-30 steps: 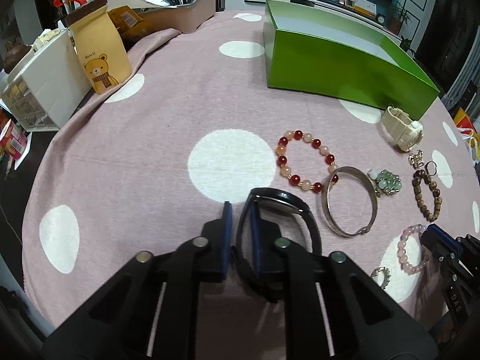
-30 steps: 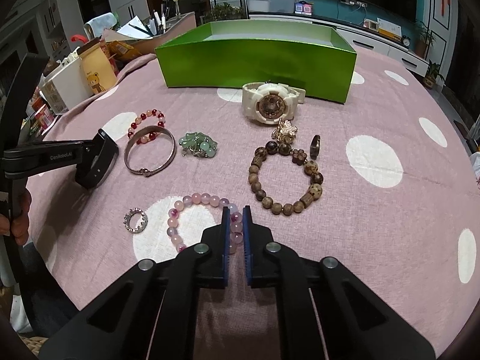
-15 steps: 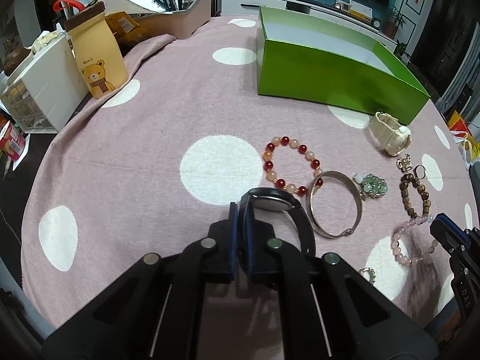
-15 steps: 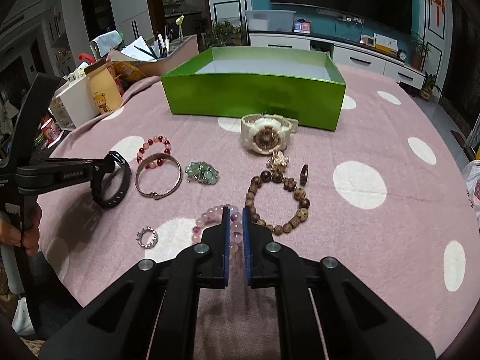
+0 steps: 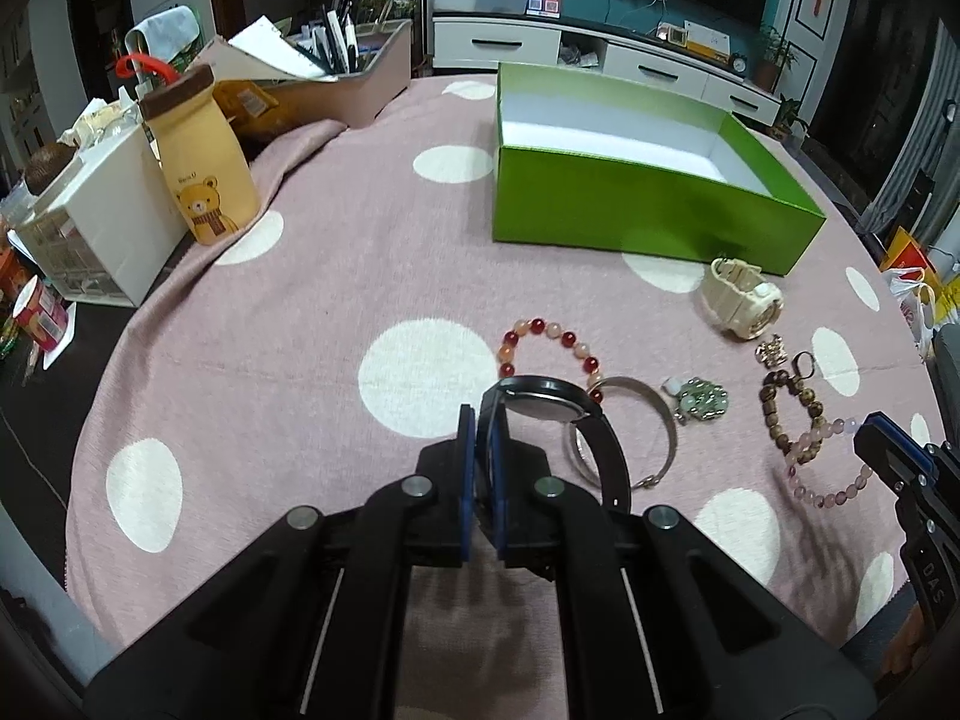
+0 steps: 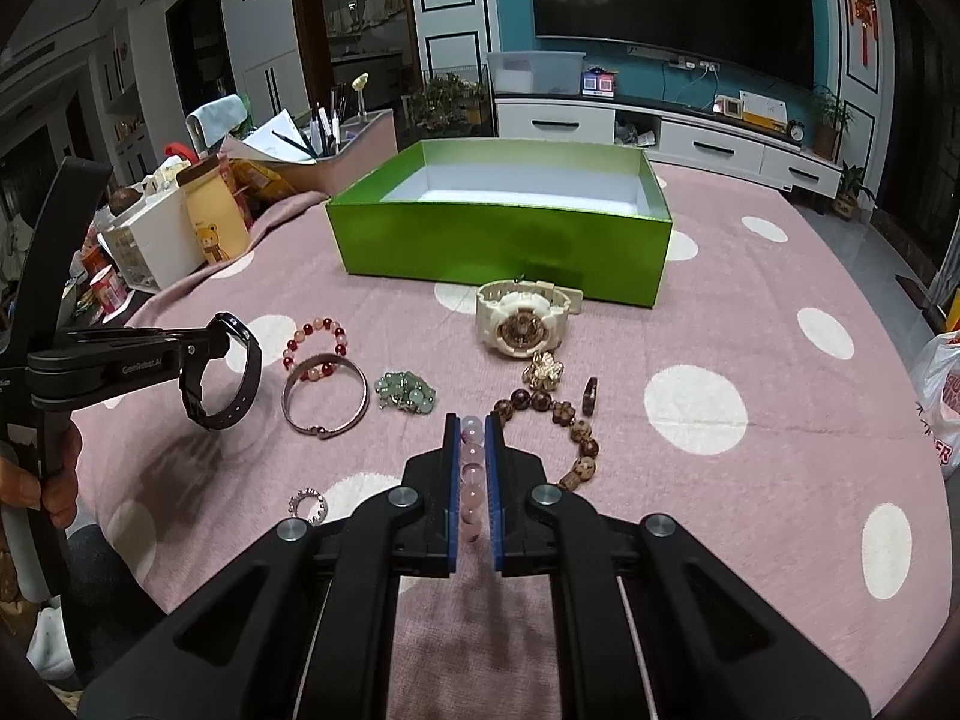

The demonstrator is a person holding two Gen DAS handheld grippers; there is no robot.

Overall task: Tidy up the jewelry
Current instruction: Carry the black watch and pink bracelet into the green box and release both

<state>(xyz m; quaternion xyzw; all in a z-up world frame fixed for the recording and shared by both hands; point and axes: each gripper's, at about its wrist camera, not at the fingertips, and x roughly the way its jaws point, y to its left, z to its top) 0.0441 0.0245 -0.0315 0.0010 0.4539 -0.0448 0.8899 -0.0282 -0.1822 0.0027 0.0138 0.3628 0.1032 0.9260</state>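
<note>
My left gripper (image 5: 480,420) is shut on the strap of a black watch (image 5: 552,402) and holds it lifted above the pink dotted cloth; the watch also shows in the right wrist view (image 6: 231,378). My right gripper (image 6: 468,420) is shut on a pink bead bracelet (image 6: 471,468), which also shows in the left wrist view (image 5: 828,474). An open green box (image 5: 630,210), white inside, stands at the back (image 6: 498,234). On the cloth lie a red bead bracelet (image 5: 546,330), a silver bangle (image 6: 327,399), a green bead cluster (image 6: 405,390), a cream watch (image 6: 522,318) and a brown bead bracelet (image 6: 558,414).
A small sparkly ring (image 6: 308,504), a gold charm (image 6: 543,372) and a dark ring (image 6: 591,395) lie on the cloth. A bear-print bottle (image 5: 204,168), a white drawer box (image 5: 102,222) and a pen tray (image 5: 336,84) stand at the left back.
My left gripper closed on the black watch strap and lifted it off the cloth. My right gripper rose with the pink bracelet between its fingers.
</note>
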